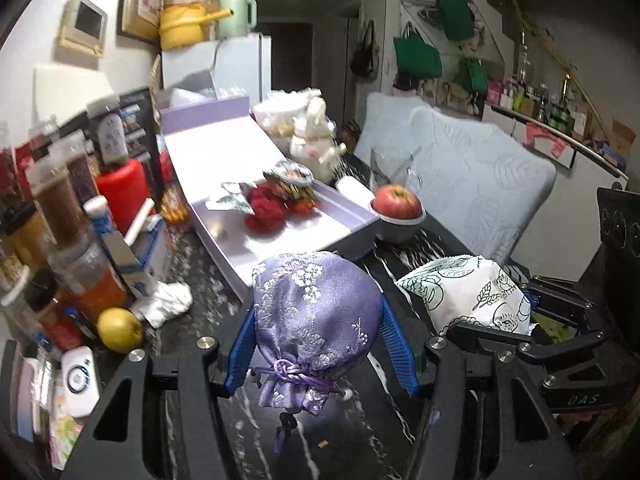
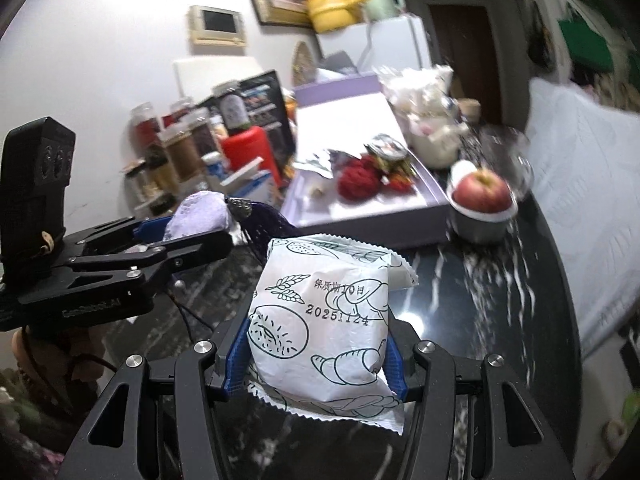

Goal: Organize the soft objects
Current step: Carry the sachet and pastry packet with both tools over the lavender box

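Pouch (image 1: 316, 312), purple brocade, is pinched in the left gripper (image 1: 318, 320); bread packet (image 2: 324, 328) is pinched in the right gripper (image 2: 318, 354). Both are held above the table, short of the lilac tray (image 1: 348, 216). Gentle pressure is advised, with level carriage until each is lowered onto bare tray floor.

The left gripper (image 1: 318, 320) clamps a lilac brocade drawstring pouch (image 1: 314, 316) between its blue pads, knot end toward the camera; at three o'clock of it the right gripper (image 1: 486, 316) grips a white printed bread packet (image 1: 466, 292); at twelve o'clock lies a lavender tray (image 1: 352, 216) holding red pompoms (image 1: 266, 208); at one o'clock, an apple (image 1: 397, 200) in a bowl (image 1: 396, 230); at nine o'clock, a yellow fruit (image 1: 119, 329) on the dark marbled table (image 1: 208, 280).
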The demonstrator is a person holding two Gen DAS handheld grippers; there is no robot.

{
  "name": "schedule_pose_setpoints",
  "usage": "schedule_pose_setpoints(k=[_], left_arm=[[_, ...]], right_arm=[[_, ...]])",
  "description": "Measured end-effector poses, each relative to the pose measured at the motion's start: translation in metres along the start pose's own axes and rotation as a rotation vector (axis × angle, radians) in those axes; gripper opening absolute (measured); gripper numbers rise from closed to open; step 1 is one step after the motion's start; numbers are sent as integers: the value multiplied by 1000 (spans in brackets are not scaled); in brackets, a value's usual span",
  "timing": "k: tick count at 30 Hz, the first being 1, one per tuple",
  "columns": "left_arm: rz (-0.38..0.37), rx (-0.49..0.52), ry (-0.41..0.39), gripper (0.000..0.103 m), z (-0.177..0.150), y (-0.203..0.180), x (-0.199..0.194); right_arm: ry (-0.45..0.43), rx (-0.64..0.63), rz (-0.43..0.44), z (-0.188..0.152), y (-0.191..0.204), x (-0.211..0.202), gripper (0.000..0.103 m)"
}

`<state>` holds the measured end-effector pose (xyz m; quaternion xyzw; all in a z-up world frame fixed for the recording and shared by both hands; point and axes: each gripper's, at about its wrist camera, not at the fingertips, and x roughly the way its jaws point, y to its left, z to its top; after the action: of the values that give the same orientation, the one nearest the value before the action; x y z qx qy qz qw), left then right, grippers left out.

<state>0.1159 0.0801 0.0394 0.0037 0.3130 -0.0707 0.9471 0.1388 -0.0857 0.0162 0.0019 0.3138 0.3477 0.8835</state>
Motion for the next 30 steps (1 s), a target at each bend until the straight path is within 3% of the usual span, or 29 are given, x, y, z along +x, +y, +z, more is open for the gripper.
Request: schedule_pose_setpoints(k=[15,30], left_arm=[[59,22,-169,58,58,32,-22],[95,8,-265,58,126,69,13]], right_arm=[[-106,-94,48,77,21,7,55],[-152,-160,37,155,5,41,55]])
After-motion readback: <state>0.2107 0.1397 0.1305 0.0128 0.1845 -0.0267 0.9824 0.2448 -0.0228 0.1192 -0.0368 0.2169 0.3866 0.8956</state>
